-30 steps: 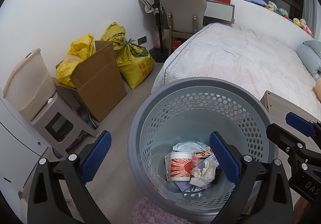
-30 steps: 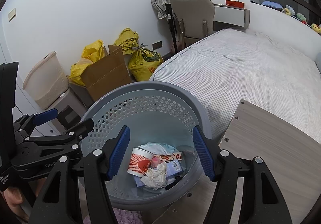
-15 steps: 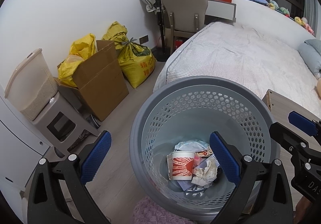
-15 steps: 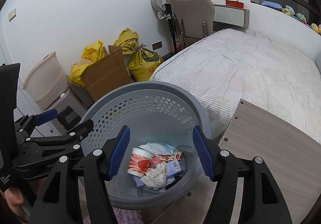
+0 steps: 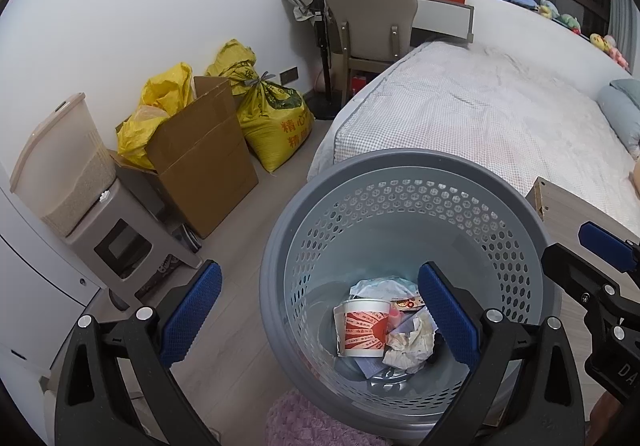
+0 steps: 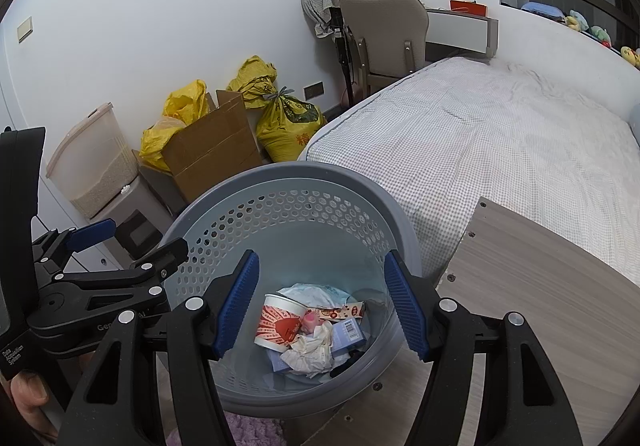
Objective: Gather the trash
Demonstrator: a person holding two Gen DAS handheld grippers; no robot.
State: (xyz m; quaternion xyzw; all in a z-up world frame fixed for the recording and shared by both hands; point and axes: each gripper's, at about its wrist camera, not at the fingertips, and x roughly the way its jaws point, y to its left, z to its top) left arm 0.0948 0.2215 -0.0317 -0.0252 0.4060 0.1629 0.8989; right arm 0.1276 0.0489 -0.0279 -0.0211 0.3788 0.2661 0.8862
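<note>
A grey perforated waste basket [image 5: 404, 166] stands on the floor below both grippers; it also shows in the right wrist view [image 6: 296, 170]. Inside lie a red-and-white paper cup [image 5: 364, 330], crumpled white paper [image 5: 412, 346], a snack wrapper and a blue packet [image 6: 350, 332]. My left gripper [image 5: 316, 314] is open and empty, straddling the basket's left wall from above. My right gripper [image 6: 322, 306] is open and empty above the basket's opening. The left gripper also shows in the right wrist view [image 6: 132, 246], at the basket's left.
A wooden bedside table [image 6: 540, 286] is right of the basket. A bed [image 5: 480, 114] lies behind it. Along the wall stand a cardboard box [image 5: 204, 158], yellow sacks [image 5: 276, 122], a grain dispenser [image 5: 68, 166] and a chair [image 5: 372, 18]. A purple rug [image 5: 316, 426] lies below.
The left wrist view has shifted slightly, so the basket sits a little further right and lower. The right gripper has hardly moved. Both stay open and empty.
</note>
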